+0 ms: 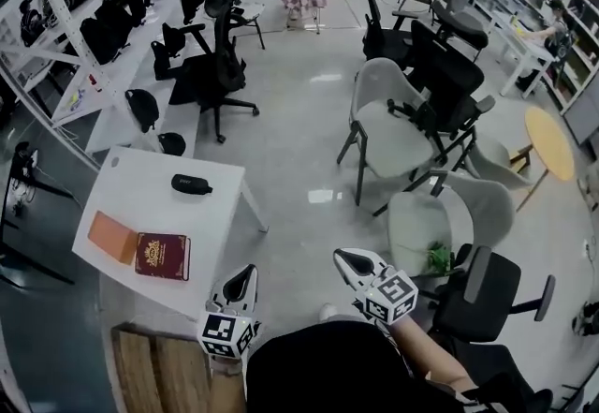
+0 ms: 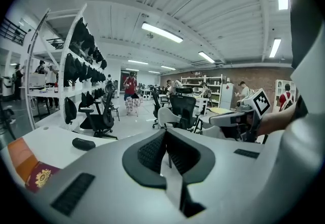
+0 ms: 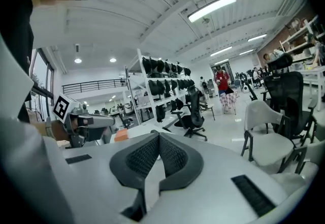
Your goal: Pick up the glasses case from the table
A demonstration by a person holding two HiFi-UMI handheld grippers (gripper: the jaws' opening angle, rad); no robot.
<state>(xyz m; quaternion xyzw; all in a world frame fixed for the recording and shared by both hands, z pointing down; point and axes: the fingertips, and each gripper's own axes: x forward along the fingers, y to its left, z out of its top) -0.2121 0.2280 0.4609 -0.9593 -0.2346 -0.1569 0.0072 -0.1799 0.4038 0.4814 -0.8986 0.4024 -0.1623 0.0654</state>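
We hold two grippers over the floor of a wide workroom, both short of the white table (image 1: 140,191) that carries the black glasses case (image 1: 191,184). The case lies flat and alone near the table's far edge, its long side running roughly 9 to 3 o'clock in the head view.

The left gripper (image 1: 245,276) hangs just off the table's near right corner, and the case sits at about 11 o'clock from it, well apart. Its jaws are pressed together at the tips with nothing between them. In the left gripper view the case shows at about 9 o'clock from the jaw tips, low over the table top.

The right gripper (image 1: 344,258) is further right over the floor, and the case lies at about 10 o'clock from it, further off again. Its jaws too are pressed together and carry nothing. Both grippers tilt slightly downward.

On the table's near part a dark red book (image 1: 163,256) with a gold emblem lies flat, with an orange pad (image 1: 112,237) just beside it at its 9 o'clock. The case lies at about 1 o'clock from the book, apart from it. A grey chair (image 1: 388,121) stands at 1 o'clock from the right gripper.
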